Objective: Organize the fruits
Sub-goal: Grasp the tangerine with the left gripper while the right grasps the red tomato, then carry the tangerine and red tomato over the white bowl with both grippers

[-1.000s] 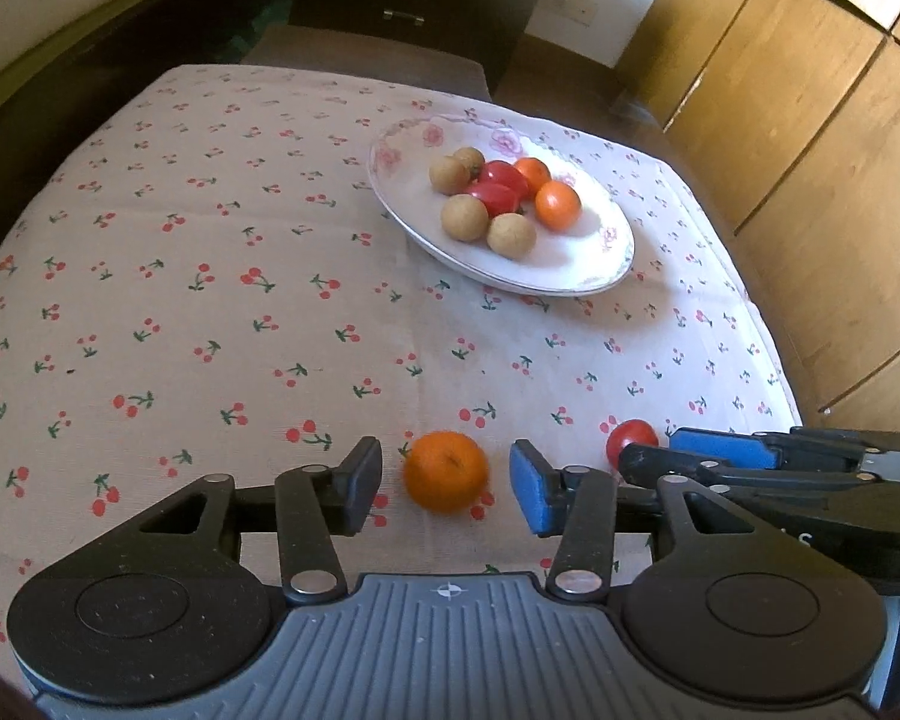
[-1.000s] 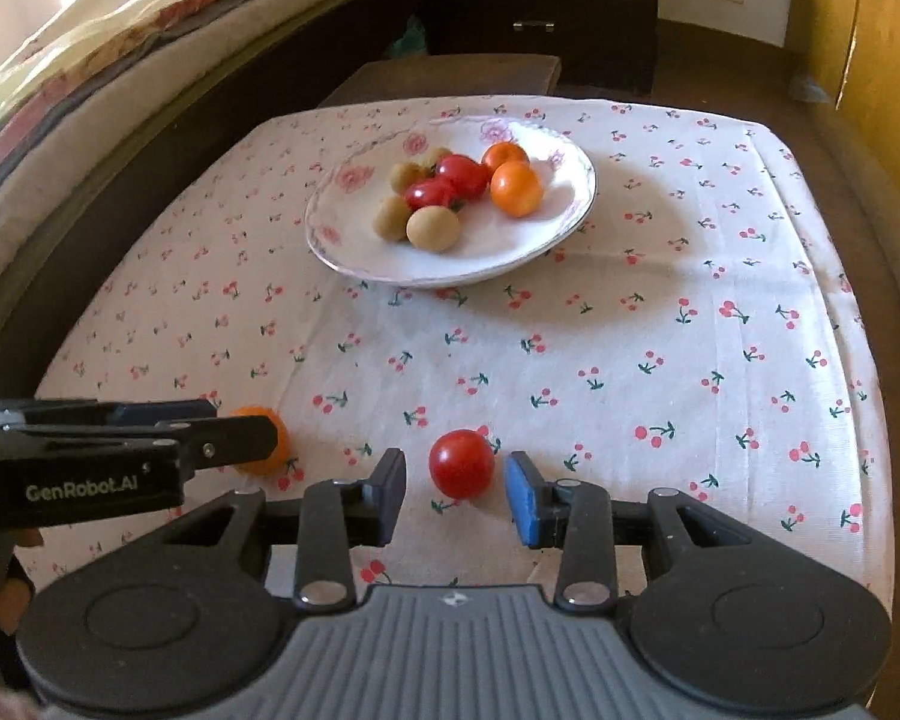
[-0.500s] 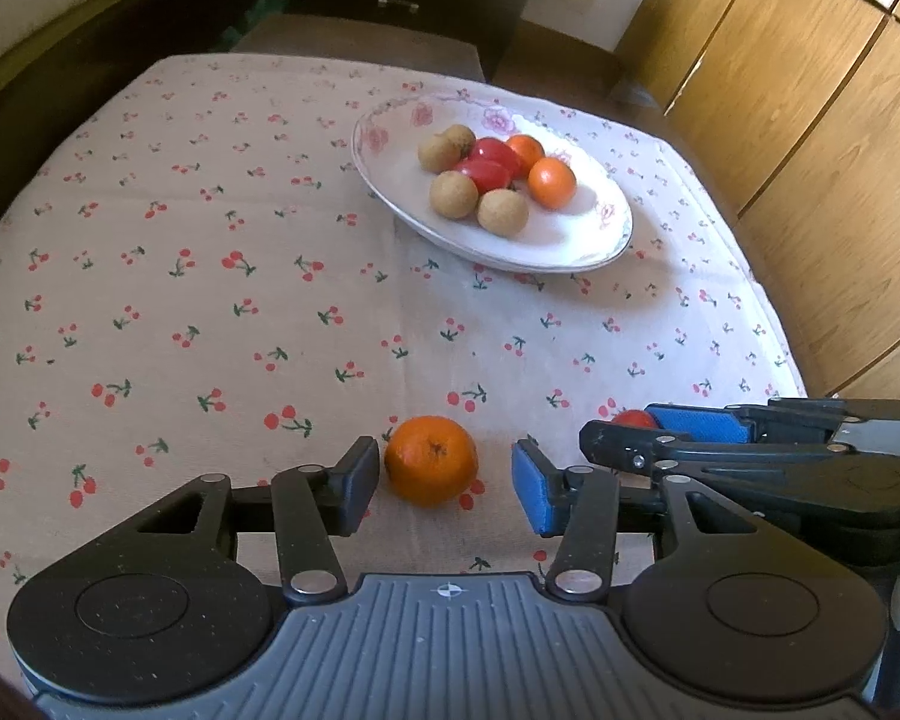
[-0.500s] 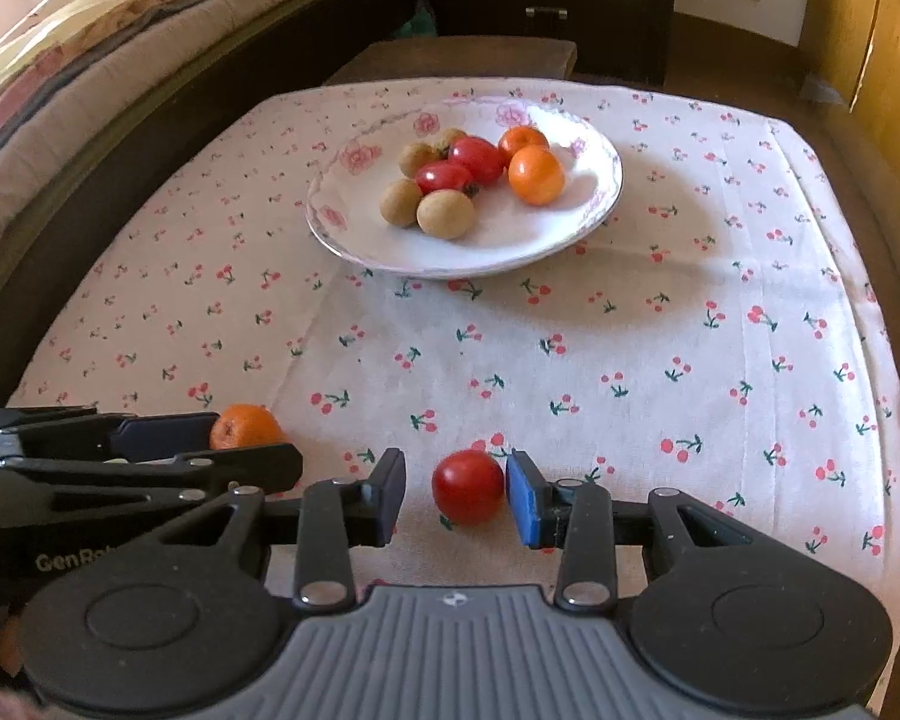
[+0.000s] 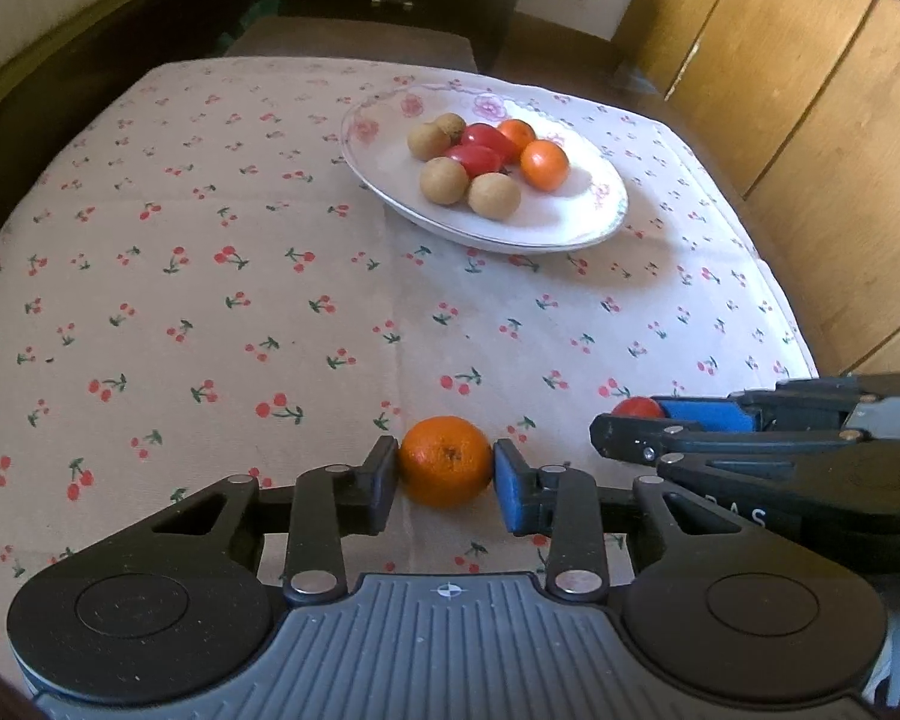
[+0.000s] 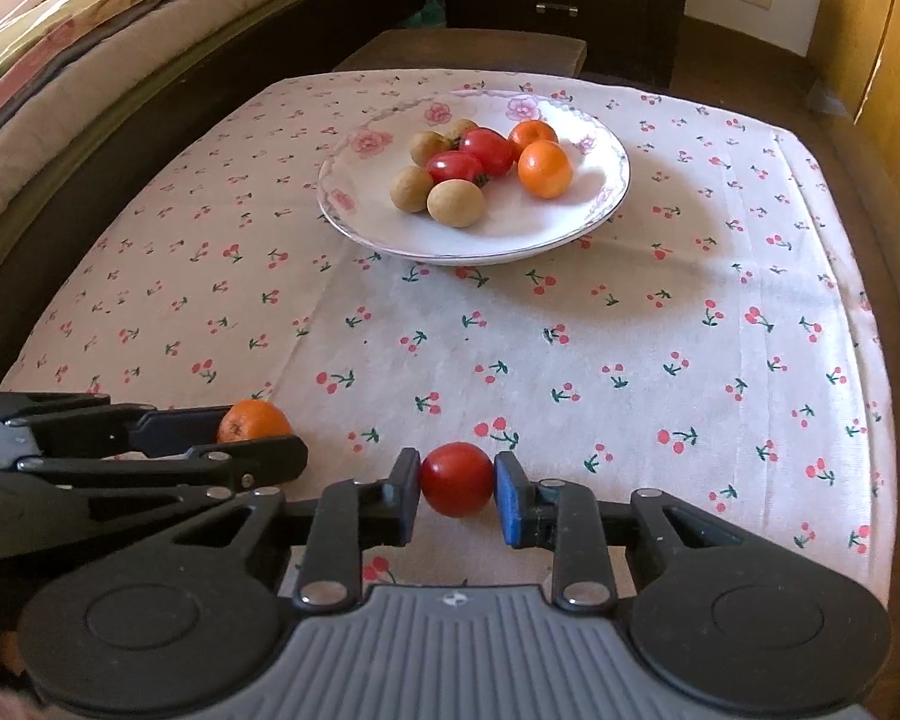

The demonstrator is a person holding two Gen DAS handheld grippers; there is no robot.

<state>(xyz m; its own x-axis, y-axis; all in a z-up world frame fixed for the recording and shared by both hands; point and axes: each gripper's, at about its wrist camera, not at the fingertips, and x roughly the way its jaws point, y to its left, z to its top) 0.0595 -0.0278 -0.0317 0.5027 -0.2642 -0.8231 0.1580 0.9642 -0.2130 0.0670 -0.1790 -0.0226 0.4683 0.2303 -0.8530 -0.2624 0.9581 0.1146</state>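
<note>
My left gripper [image 5: 445, 476] is shut on an orange mandarin [image 5: 446, 461] near the table's front edge; it also shows in the right wrist view [image 6: 252, 420]. My right gripper [image 6: 457, 489] is shut on a red tomato [image 6: 456, 479]; the tomato peeks out in the left wrist view [image 5: 636, 407]. A white floral plate [image 5: 558, 228] at the far middle holds several brown longans, red tomatoes and mandarins; it also shows in the right wrist view [image 6: 510, 240].
The table has a cherry-print cloth [image 6: 570, 348]. A dark stool [image 6: 462, 51] and a bed [image 6: 90, 60] lie behind and left. Wooden cabinets [image 5: 780, 90] stand on the right. The two grippers sit side by side at the front.
Both grippers moved forward around their fruit and closed: the left jaws now press the mandarin, the right jaws press the tomato.
</note>
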